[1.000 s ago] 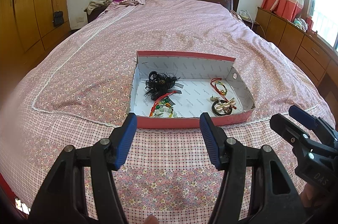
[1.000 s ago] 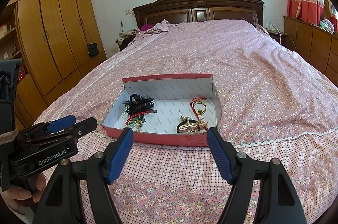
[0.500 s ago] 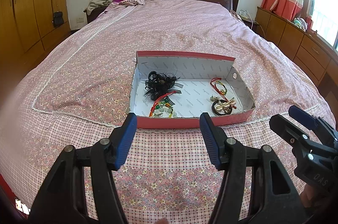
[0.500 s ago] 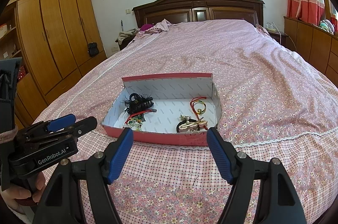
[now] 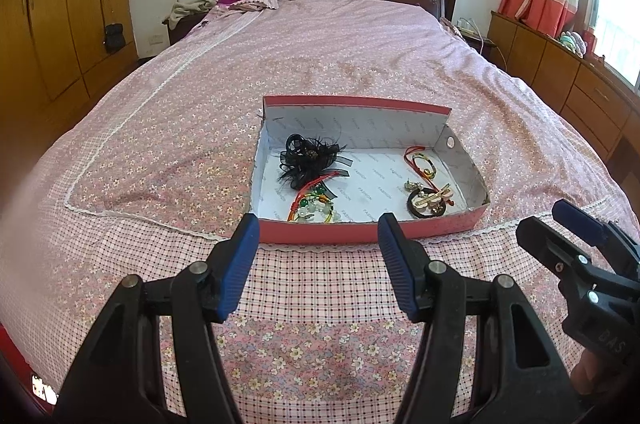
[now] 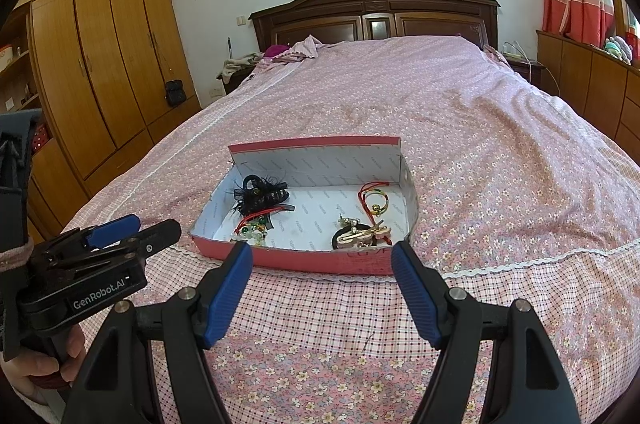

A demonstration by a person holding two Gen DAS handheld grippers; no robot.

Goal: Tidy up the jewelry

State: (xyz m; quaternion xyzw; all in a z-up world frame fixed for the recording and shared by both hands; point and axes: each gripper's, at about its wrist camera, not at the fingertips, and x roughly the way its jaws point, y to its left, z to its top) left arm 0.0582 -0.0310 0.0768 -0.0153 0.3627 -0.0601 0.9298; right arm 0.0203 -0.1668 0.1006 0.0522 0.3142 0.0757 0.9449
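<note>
Both my grippers hover over the near end of the bed (image 5: 168,127), neither touching anything. My left gripper (image 5: 316,260) has its jaws spread wide with nothing between them; my right gripper (image 6: 322,278) is likewise spread wide and empty. In the left wrist view the right gripper shows at the far right edge, blue pads apart.

The pink box (image 5: 360,230) sits on the floral bedspread just ahead of both grippers, its white-lined inside facing up and its far wall standing taller than the others.

Contents, all inside the box:
- black feathered hair piece (image 5: 312,159) at the left rear
- red-corded green bead bracelet (image 5: 314,208) in front of it, against the near wall; a ribbon of the hair piece overlaps it
- red cord with a gold ring (image 5: 422,163) at the right rear
- black ring with gold clips (image 5: 430,203) at the right front; the small pieces bunched on it are too tangled to separate, possibly earrings.
</note>
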